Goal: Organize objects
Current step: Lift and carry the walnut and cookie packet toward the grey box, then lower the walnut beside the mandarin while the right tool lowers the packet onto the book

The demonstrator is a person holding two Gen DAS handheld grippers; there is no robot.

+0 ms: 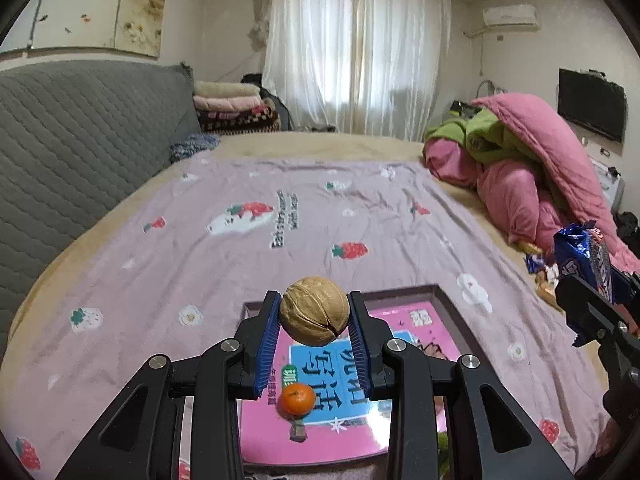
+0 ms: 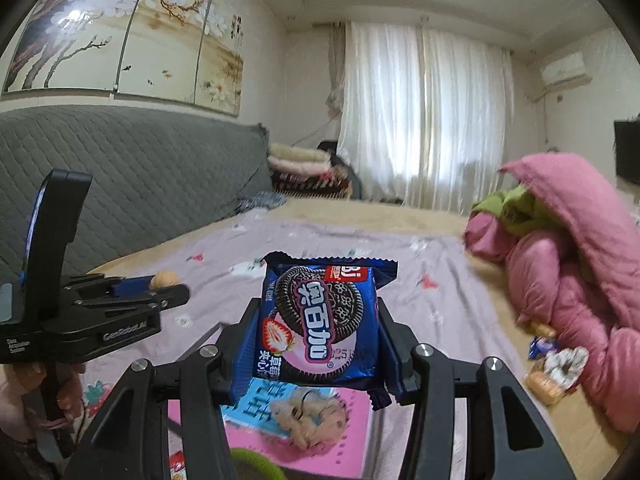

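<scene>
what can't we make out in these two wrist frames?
- Left wrist view: the small brown thing below the tangerine on the pink box is too small to identify.
- Right wrist view: snacks beside the pink quilt are blurred.
- Right wrist view: the cookie pack hides much of the box's print.

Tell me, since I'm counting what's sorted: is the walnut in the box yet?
No. The walnut is clamped in the left gripper, above the box.

- The left gripper (image 1: 314,312) clamps a walnut (image 1: 314,311) between its blue pads (image 1: 267,342), above a pink book (image 1: 320,420).
- A small orange (image 1: 297,399) rests on the book.
- The right gripper (image 1: 592,300), at the right edge, grips a blue snack packet (image 1: 588,260).
- Strawberry-print blanket (image 1: 200,260) covers the bed.
</scene>
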